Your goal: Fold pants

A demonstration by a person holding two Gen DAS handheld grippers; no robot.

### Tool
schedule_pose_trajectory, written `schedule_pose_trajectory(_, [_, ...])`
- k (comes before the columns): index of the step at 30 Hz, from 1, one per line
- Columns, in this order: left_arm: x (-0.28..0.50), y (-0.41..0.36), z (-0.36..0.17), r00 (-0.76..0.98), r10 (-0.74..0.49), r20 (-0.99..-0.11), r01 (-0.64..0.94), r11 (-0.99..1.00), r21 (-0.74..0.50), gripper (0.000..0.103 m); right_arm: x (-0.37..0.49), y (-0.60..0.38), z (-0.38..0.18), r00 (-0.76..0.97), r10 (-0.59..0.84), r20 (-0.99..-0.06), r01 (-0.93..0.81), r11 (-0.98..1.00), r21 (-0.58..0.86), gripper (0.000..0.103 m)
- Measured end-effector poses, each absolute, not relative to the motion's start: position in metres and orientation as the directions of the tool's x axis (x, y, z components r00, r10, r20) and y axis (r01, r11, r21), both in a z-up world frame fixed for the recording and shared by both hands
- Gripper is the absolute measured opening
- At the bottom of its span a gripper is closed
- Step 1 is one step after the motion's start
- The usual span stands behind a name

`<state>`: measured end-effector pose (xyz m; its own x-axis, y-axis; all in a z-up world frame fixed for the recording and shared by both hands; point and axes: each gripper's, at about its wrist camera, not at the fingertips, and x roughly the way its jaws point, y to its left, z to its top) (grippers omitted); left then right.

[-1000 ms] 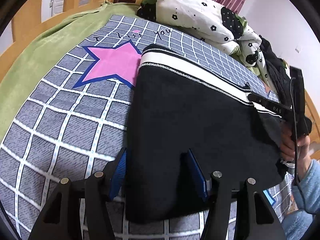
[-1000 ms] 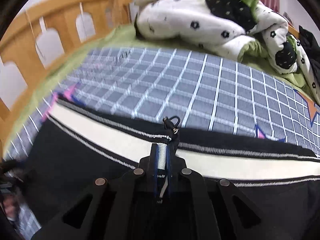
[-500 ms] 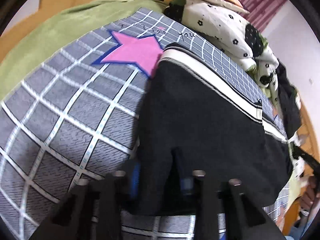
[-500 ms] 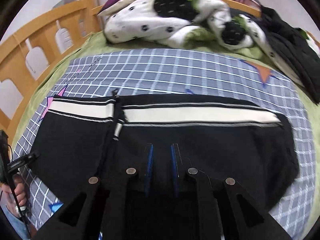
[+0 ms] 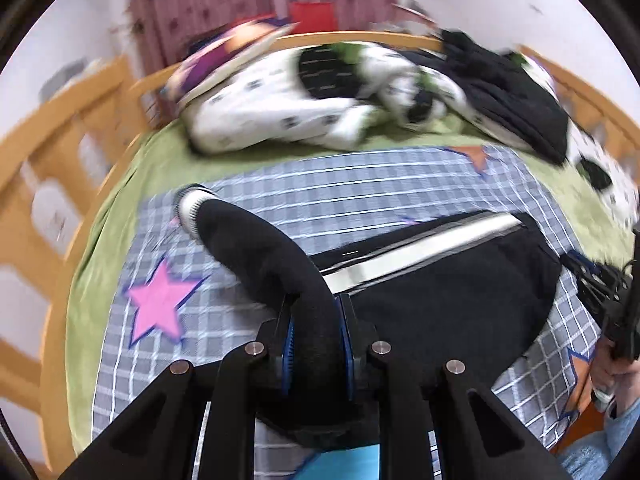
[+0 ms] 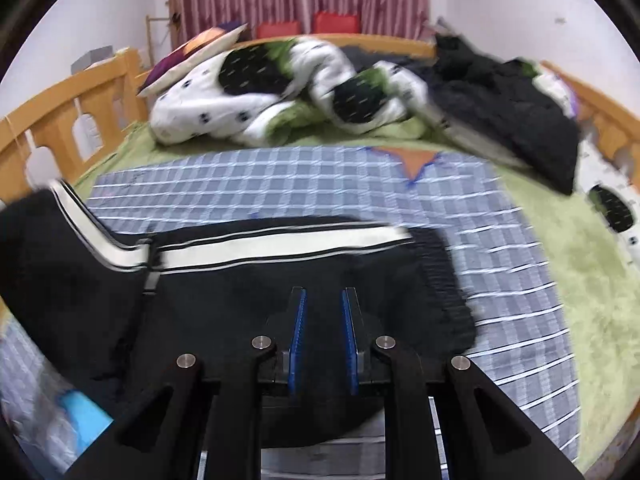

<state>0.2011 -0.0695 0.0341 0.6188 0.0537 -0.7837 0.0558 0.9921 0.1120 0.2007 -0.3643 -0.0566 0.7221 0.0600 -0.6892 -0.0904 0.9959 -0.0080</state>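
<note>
Black pants (image 5: 440, 292) with a white side stripe lie on a grey checked bedspread (image 5: 360, 196). My left gripper (image 5: 316, 316) is shut on the left end of the pants and holds that part lifted, so it arcs up toward its white cuff (image 5: 192, 210). In the right wrist view the pants (image 6: 224, 280) lie flat, with the lifted end at the left edge (image 6: 36, 232). My right gripper (image 6: 323, 304) is open a little above the black fabric, with nothing between its blue pads.
A crumpled white, black and green quilt (image 6: 256, 92) and dark clothes (image 6: 504, 116) lie at the head of the bed. Wooden rails (image 6: 68, 120) run round the bed. A pink star (image 5: 160, 300) marks the bedspread on the left.
My left gripper closed on the left end of the pants and lifted it up. My right gripper let go of the zipper pull earlier and now hovers open, pulled back.
</note>
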Motion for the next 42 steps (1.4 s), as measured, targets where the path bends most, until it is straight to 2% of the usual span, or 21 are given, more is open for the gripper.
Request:
schedule_pose_trajectory(3, [0.208,-0.137,0.016,0.612,0.038,-0.790,0.137,0.979,0.154,0.018,0.196,-0.396,-0.069,0.759,-0.062,-0.648,-0.016,0.993,-0.113,0.016])
schedule_pose_trajectory(8, [0.221,-0.218,-0.050,0.564,-0.163,-0.809,0.228,0.973,-0.037,0.018,0.181,-0.443,-0.093,0.740,-0.136,-0.659,0.023,0.984,-0.177,0.016])
schedule_pose_trajectory(11, [0.224,-0.257,-0.099,0.492,-0.243,-0.836,0.258,0.958,-0.127,0.018,0.159,-0.467,-0.100,0.762,-0.214,-0.611,0.063,0.964,-0.259,0.016])
schedule_pose_trajectory(15, [0.210,-0.281,-0.125,0.493,-0.215,-0.843,0.308,0.949,-0.061,0.021,0.149,-0.490,-0.107,0.717,-0.165,-0.677,0.079,0.985,-0.156,0.016])
schedule_pose_trajectory(17, [0.196,-0.273,-0.112,0.488,-0.264,-0.832,0.349,0.933,-0.091,0.027,0.150,-0.488,-0.108,0.702,-0.119,-0.702,0.059,0.992,-0.110,0.016])
schedule_pose_trajectory(19, [0.185,-0.248,-0.089,0.470,-0.359,-0.806,0.359,0.912,-0.196,0.028,0.152,-0.477,-0.105,0.703,-0.072,-0.708,0.027,0.997,-0.074,0.021])
schedule_pose_trajectory(20, [0.179,-0.236,-0.079,0.482,-0.366,-0.796,0.354,0.912,-0.206,0.034,0.153,-0.472,-0.105,0.703,-0.043,-0.710,0.011,0.999,-0.049,0.024])
schedule_pose_trajectory(21, [0.172,-0.221,-0.068,0.510,-0.358,-0.782,0.344,0.918,-0.196,0.047,0.155,-0.467,-0.104,0.699,-0.008,-0.715,-0.009,1.000,-0.020,0.024])
schedule_pose_trajectory(23, [0.158,-0.189,-0.053,0.579,-0.319,-0.750,0.316,0.936,-0.154,0.056,0.160,-0.453,-0.100,0.693,0.076,-0.717,-0.059,0.997,0.049,0.028])
schedule_pose_trajectory(26, [0.136,-0.137,-0.048,0.647,-0.210,-0.733,0.219,0.972,-0.085,0.057,0.176,-0.429,-0.098,0.668,0.209,-0.714,-0.134,0.978,0.161,0.042])
schedule_pose_trajectory(29, [0.113,-0.092,-0.063,0.641,-0.155,-0.751,0.134,0.987,-0.089,0.059,0.196,-0.403,-0.106,0.605,0.315,-0.731,-0.191,0.949,0.252,0.044])
schedule_pose_trajectory(32, [0.095,-0.066,-0.087,0.600,-0.204,-0.773,0.122,0.979,-0.164,0.060,0.214,-0.375,-0.128,0.529,0.309,-0.791,-0.213,0.950,0.228,0.044])
schedule_pose_trajectory(34, [0.086,-0.057,-0.107,0.580,-0.237,-0.779,0.108,0.971,-0.215,0.060,0.223,-0.360,-0.151,0.447,0.315,-0.837,-0.229,0.945,0.234,0.040])
schedule_pose_trajectory(36, [0.086,-0.059,-0.123,0.573,-0.243,-0.782,0.090,0.968,-0.235,0.060,0.225,-0.353,-0.161,0.427,0.300,-0.853,-0.223,0.949,0.222,0.030])
schedule_pose_trajectory(37, [0.089,-0.064,-0.131,0.567,-0.251,-0.785,0.086,0.965,-0.247,0.060,0.225,-0.351,-0.160,0.441,0.290,-0.850,-0.230,0.951,0.205,0.021])
schedule_pose_trajectory(38, [0.093,-0.069,-0.139,0.561,-0.260,-0.786,0.080,0.962,-0.261,0.060,0.223,-0.350,-0.154,0.460,0.290,-0.840,-0.246,0.950,0.193,0.016])
schedule_pose_trajectory(41, [0.109,-0.088,-0.156,0.541,-0.263,-0.798,0.067,0.960,-0.271,0.060,0.219,-0.359,-0.137,0.500,0.337,-0.798,-0.249,0.938,0.240,0.013])
schedule_pose_trajectory(42, [0.114,-0.096,-0.162,0.554,-0.226,-0.801,0.060,0.971,-0.232,0.060,0.219,-0.361,-0.132,0.511,0.346,-0.787,-0.248,0.936,0.250,0.013])
